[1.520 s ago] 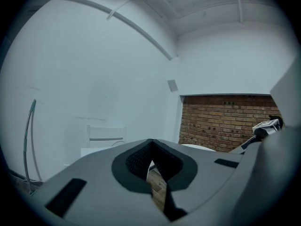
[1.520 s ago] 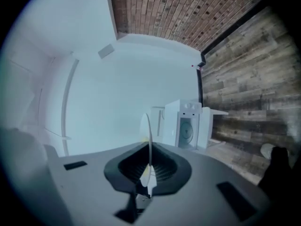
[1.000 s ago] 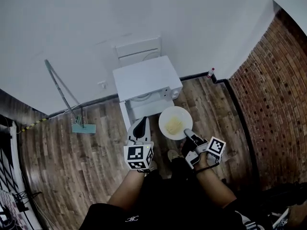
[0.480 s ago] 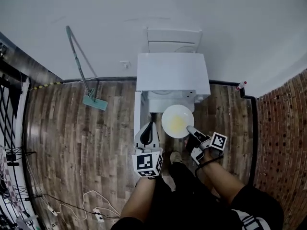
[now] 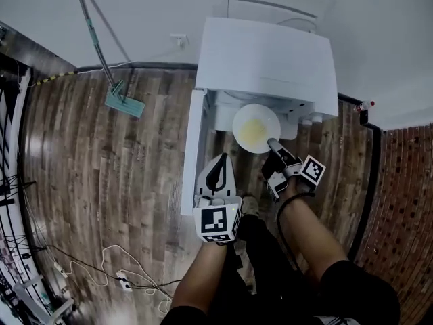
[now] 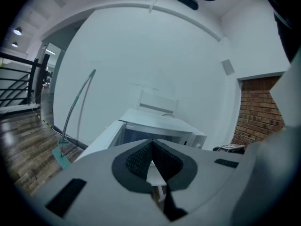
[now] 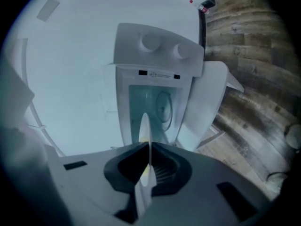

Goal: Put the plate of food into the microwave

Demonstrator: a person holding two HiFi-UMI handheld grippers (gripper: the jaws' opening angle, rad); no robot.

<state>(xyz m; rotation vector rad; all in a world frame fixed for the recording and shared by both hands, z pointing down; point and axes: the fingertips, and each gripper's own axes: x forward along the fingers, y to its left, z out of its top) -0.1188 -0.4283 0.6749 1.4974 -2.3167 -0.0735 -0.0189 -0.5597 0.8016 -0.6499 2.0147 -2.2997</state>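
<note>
A white plate point(image 5: 256, 128) with yellow food sits level at the mouth of the white microwave point(image 5: 270, 53). My right gripper point(image 5: 274, 144) is shut on its near rim. The microwave door point(image 5: 191, 151) hangs open to the left. In the right gripper view the plate point(image 7: 145, 126) shows edge-on between the pads of the right gripper point(image 7: 148, 147), with the open cavity point(image 7: 153, 105) straight ahead. My left gripper point(image 5: 216, 179) hovers beside the open door, left of the plate, with its jaws together and nothing in them. In the left gripper view that gripper point(image 6: 151, 147) faces the microwave point(image 6: 160, 128).
A green mop point(image 5: 108, 53) leans on the white wall to the left. Cables point(image 5: 128, 276) lie on the wooden floor at the lower left. A brick wall point(image 5: 406, 202) stands at the right, with a small bottle point(image 5: 365, 105) near its corner. A white chair back point(image 5: 281, 2) shows behind the microwave.
The microwave has come much closer in view. The plate, held in the right gripper, has moved forward to the open cavity. The left gripper has advanced alongside the open door.
</note>
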